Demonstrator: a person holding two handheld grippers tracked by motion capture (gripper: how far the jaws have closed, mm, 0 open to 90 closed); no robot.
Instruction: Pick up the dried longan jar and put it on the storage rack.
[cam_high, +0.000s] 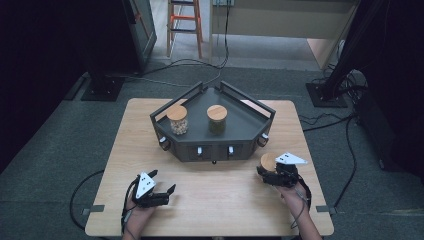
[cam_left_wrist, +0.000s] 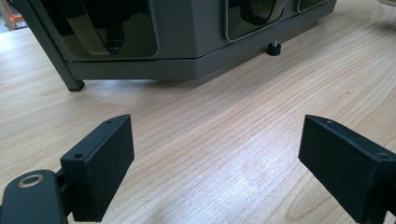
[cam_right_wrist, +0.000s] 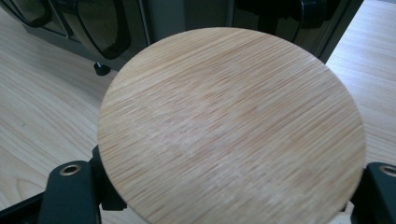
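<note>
Pale wood-grain worktop (cam_high: 210, 200), dark grey angular metal tray (cam_high: 240, 131) carrying two bamboo-lidded glass jars (cam_high: 177, 120), left gripper (cam_left_wrist: 215, 163) with jaws spread wide over bare wood, right gripper (cam_high: 267, 172) clamped around a third jar with a round bamboo lid (cam_right_wrist: 231, 126), near the tray's front right corner

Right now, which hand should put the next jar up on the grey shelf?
The right. Its hand-held gripper is shut on a wooden-lidded jar beside the shelf. The left hand-held gripper is open, with nothing between its jaws.
</note>
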